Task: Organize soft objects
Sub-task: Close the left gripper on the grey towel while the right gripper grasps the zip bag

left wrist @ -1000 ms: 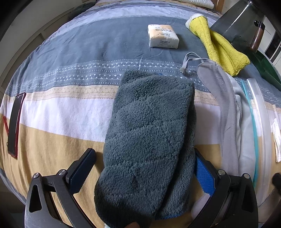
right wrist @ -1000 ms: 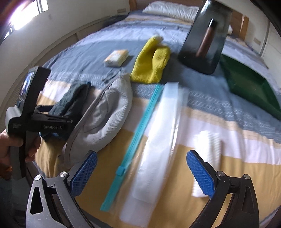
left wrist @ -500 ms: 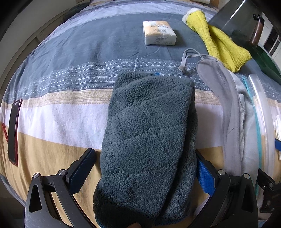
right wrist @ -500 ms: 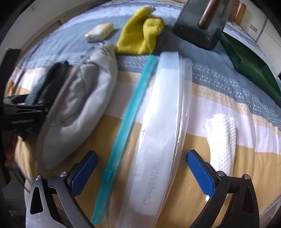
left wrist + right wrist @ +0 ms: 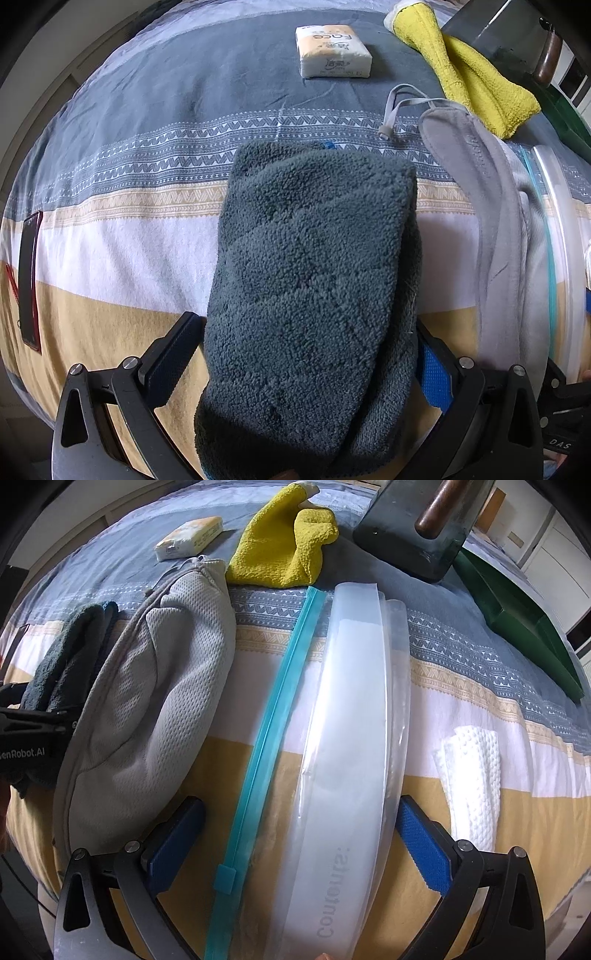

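1. Here, a folded dark teal fleece towel is seen lying lengthwise between the fingers of the left gripper, its near end filling the gap from one pad to the other; the fingers are spread wide around it, and whether the pads actually press it cannot be told.
2. Just outside the right finger of that gripper, a grey mesh fabric pouch with an elastic cord is laid alongside the towel, touching or nearly touching it.
3. Ahead of the left fingertips, well beyond the towel's far end, a small white-and-orange plastic-wrapped tissue pack is seen, and to the right of it a folded yellow knitted cloth.
4. Between the wide-open fingers of the right gripper, a clear plastic zip bag with a teal slider strip is stretched out forward; it is not gripped by either pad.
5. Outside the right finger of the right gripper, a folded white textured cloth is laid apart from the bag.
6. Everything is borne by a bed with a striped grey, white and mustard cover.
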